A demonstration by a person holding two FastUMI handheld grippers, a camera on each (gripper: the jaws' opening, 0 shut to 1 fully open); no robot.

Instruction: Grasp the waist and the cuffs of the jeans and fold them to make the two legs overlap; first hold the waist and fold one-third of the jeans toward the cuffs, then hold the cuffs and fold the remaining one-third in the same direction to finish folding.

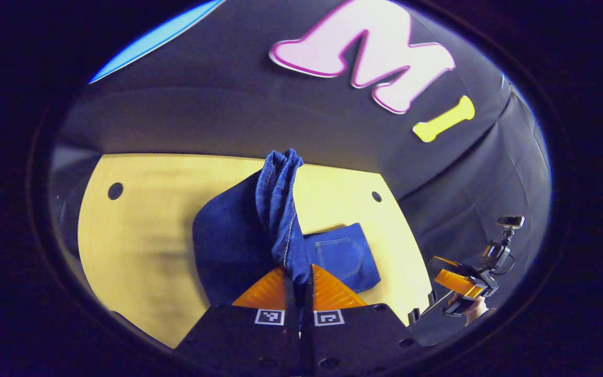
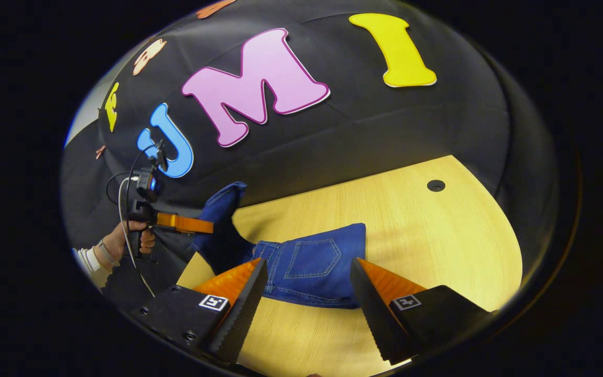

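Denim is pinched between the fingers of my left hand-held gripper (image 1: 298,280), which are pressed together on a bunched end of the jeans (image 1: 280,209) and hold it raised above the counter (image 1: 139,235); from the left gripper view the cloth rises past the fingertips as a narrow gathered column, with a broad dark panel hanging from it toward the wood. I cannot tell from the bunching whether this end is the cuffs or a folded edge. My right hand-held gripper (image 2: 306,285) is spread wide and holds nothing; it hovers on the near side of the pocket section (image 2: 314,262), which lies flat on the counter and shows between the two fingers in the right gripper view. That view also shows the left unit farther off to the left, gripped by my hand (image 2: 134,238), with cloth hanging below its orange fingers. I judge the step in hand to be a fold over the flat portion. To do it well, I should carry the raised end across with the cloth kept taut enough to prevent a sag or twist, align its edge with the edge of the flat section before lowering, and use the spread gripper to pin or catch the flat layer so it does not drag. Release should follow only once the layers lie square.
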